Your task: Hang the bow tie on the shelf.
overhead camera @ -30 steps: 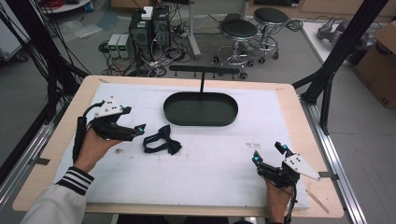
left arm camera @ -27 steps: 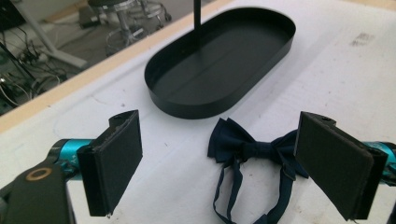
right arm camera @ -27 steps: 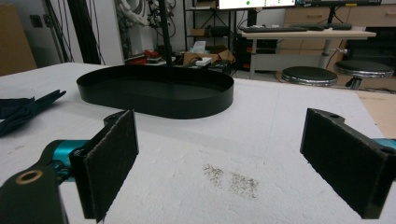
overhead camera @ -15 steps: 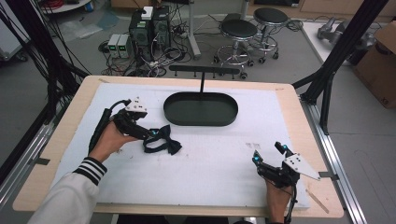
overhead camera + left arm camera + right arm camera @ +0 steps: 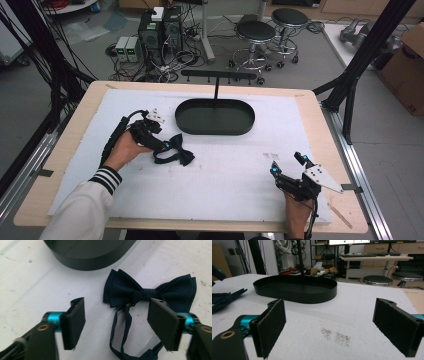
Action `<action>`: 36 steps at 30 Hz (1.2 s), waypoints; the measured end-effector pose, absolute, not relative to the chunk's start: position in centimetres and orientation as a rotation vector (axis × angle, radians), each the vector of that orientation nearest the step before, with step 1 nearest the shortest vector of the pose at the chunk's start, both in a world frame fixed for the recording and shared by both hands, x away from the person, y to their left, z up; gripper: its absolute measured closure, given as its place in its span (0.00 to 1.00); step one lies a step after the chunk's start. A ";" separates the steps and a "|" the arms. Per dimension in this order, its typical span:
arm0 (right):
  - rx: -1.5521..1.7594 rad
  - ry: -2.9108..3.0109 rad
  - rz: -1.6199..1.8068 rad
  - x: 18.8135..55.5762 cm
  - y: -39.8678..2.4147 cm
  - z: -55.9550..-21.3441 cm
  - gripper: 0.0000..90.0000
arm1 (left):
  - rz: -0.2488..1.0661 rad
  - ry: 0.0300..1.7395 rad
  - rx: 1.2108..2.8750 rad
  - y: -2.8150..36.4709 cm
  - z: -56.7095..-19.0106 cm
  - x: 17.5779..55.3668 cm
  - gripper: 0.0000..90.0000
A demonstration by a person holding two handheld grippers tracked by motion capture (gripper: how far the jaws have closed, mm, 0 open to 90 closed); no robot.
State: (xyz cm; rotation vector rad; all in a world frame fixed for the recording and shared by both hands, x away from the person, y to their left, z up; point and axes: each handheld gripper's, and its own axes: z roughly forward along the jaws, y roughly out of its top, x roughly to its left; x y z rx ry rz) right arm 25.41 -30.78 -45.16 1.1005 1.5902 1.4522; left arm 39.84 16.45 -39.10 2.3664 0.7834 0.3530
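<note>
A dark navy bow tie [image 5: 177, 154] [image 5: 150, 290] with a thin neck strap lies flat on the white mat, left of centre. My left gripper [image 5: 167, 144] [image 5: 117, 326] hovers right over it with its jaws open; the strap runs between the jaws and the bow sits just beyond them. Behind it stands a black oval tray [image 5: 215, 117] [image 5: 294, 288] with an upright post and a hook bar [image 5: 218, 76]. My right gripper [image 5: 287, 164] [image 5: 332, 325] rests open near the table's front right, with only bare mat between its pads.
The white mat [image 5: 225, 175] covers most of the wooden table [image 5: 75, 130]. A faint smudge [image 5: 335, 336] marks the mat ahead of the right gripper. Stools [image 5: 255, 32] and electronics boxes [image 5: 155, 30] stand on the floor beyond the far edge.
My left gripper has travelled right from the table's left side to the bow tie and now straddles its strap. The right gripper has stayed put.
</note>
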 end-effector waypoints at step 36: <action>1.108 1.589 1.460 25.4 -30.8 -45.2 0.12 | 0.338 0.733 2.571 14.1 -41.4 40.4 0.78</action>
